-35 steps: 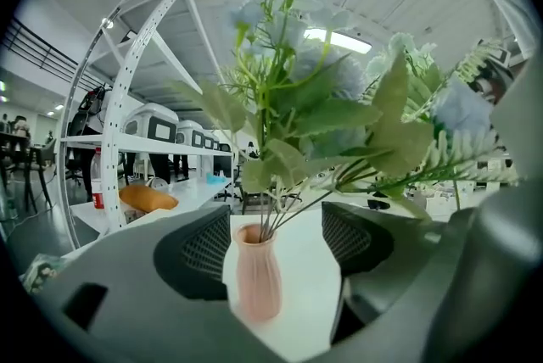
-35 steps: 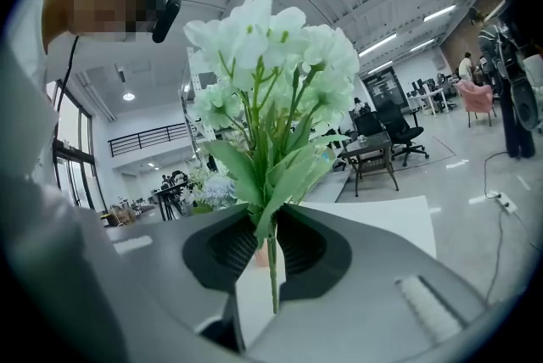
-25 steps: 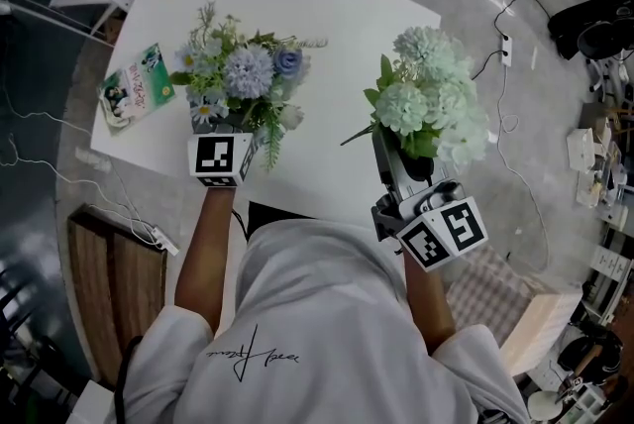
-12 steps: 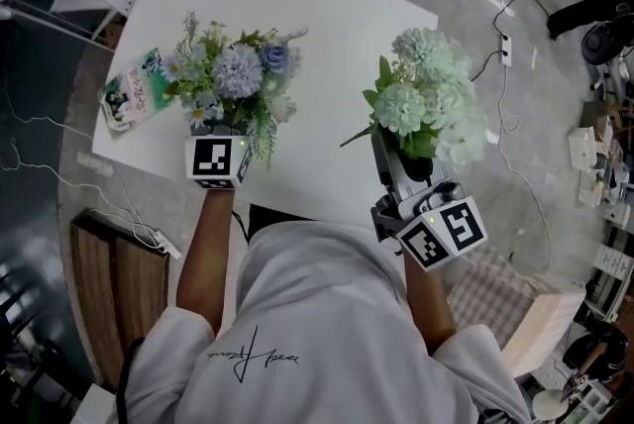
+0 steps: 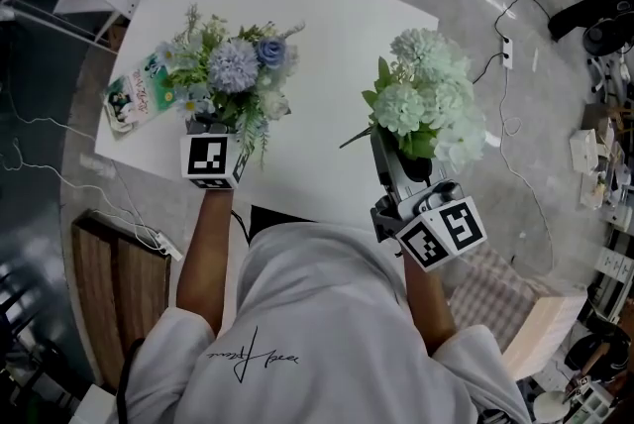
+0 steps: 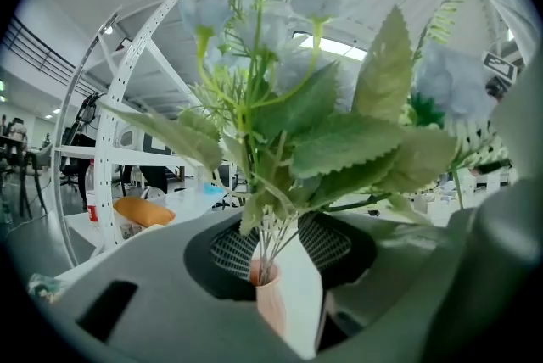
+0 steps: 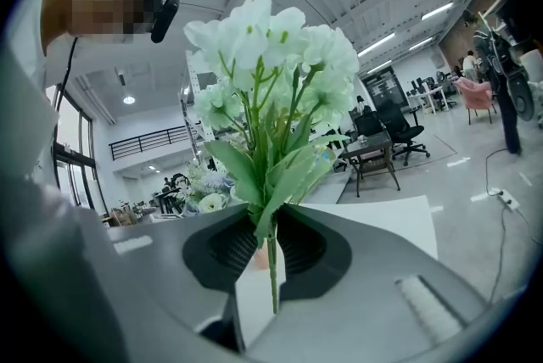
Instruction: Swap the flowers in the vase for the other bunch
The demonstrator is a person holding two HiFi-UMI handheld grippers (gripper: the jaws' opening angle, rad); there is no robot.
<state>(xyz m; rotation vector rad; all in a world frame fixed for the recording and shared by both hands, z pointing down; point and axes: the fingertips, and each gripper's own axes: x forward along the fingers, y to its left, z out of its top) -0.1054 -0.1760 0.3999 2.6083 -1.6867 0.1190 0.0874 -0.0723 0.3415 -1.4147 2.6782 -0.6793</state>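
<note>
Two bunches are in play. The right claw [image 7: 270, 242] is clamped on the stem of the pale green bunch [image 5: 426, 95], held up at the worktop [image 5: 327, 26] edge. The left claw [image 6: 280, 238] is closing round the stems of the blue bunch [image 5: 236, 70], just above the pink vase [image 6: 276, 306], its pads not yet biting. The removal is starting, I'd say. Next comes a firm pinch, then a straight lift.

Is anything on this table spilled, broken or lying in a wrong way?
Nothing stands out. The blue bunch stands in the pink vase, and the white bunch is held upright in the right tool.
</note>
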